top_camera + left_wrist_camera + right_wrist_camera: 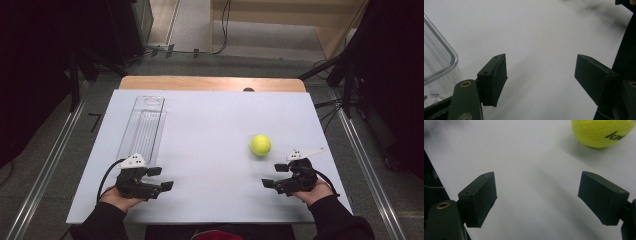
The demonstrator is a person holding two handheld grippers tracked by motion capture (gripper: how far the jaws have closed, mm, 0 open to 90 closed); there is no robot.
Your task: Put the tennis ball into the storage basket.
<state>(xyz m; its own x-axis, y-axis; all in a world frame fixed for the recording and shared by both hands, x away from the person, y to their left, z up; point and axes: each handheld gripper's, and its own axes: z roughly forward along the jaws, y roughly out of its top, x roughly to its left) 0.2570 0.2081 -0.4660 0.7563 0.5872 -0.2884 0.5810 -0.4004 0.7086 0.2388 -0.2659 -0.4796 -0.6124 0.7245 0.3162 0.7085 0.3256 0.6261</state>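
Ball (260, 145), yellow tennis type: lies free on the white desk (210, 150), just ahead of the right fingers (476, 200) and slightly to their outer side, untouched. Right gripper (277, 176): fingers spread, nothing between them, low over the desk; probably lined up for a reach to the ball. Left gripper (160, 179): fingers (492, 80) likewise apart and empty. Clear plastic tray (142, 127): long and narrow, empty, its near end just beside the left fingers; likely the place meant to receive the ball.
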